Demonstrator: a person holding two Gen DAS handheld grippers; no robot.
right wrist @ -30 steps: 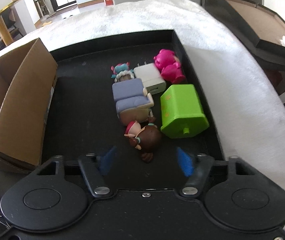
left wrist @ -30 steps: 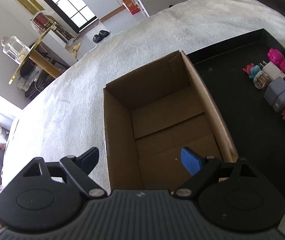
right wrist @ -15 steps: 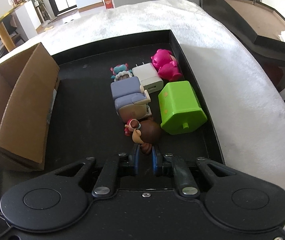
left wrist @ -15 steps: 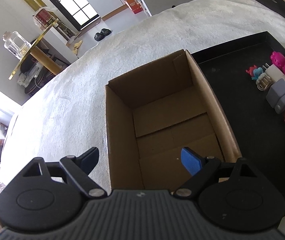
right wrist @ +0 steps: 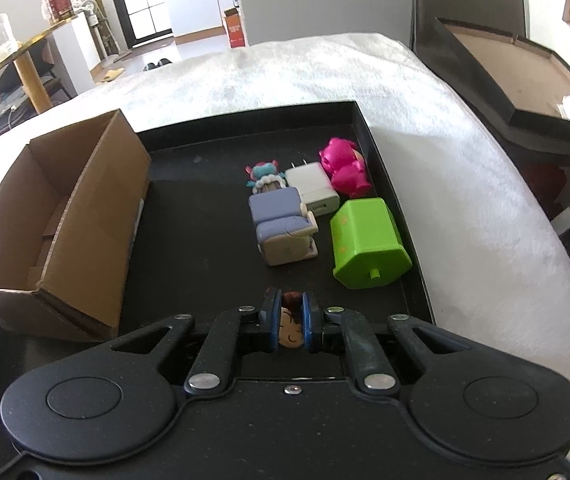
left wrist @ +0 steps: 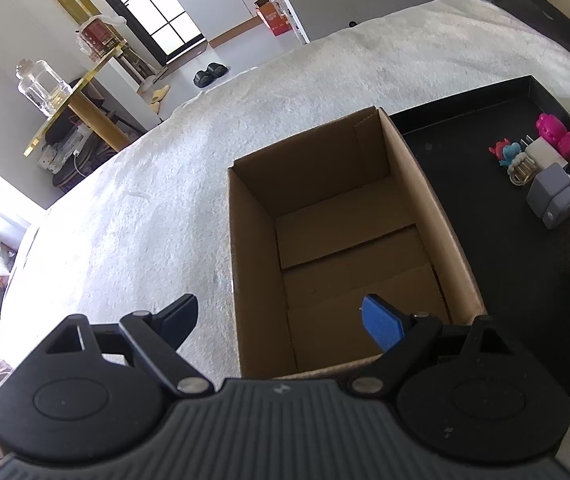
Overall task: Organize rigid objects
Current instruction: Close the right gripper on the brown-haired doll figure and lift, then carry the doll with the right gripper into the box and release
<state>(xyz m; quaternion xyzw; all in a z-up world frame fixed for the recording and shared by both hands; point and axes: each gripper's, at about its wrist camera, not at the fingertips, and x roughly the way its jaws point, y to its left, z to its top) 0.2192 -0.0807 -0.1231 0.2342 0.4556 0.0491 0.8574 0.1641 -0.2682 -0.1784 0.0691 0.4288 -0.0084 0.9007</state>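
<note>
Right hand-held gripper (right wrist: 289, 320): jaws closed on a small doll figure (right wrist: 289, 326), which sits pinched between the two blue pads and appears lifted clear of the black tray (right wrist: 205, 208). Left hand-held gripper (left wrist: 281, 320): jaws spread wide, holding nothing, poised over the near end of the cardboard box (left wrist: 341, 240).

The box stands open-topped at the tray's left edge, partly on the tray and partly on the white fluffy cover (right wrist: 325, 64) beneath; its inside looks bare. Its long axis runs from the near edge of the tray toward the far edge, parallel to the tray's left side.

Remaining items cluster near the tray's right edge: a green block (right wrist: 365, 236), a lilac toy armchair (right wrist: 283, 224), a white plug adapter (right wrist: 313, 188), a pink figure (right wrist: 345, 168) and a small blue-haired figure (right wrist: 265, 176).

Governing relation: from the right gripper the box lies to the left and slightly farther away, across a bare strip of tray. The box's right wall stands between the held doll and the interior, so the doll probably has to pass above that wall before release. The left gripper is nearer the box; the right is nearer the toys and carries the load.
</note>
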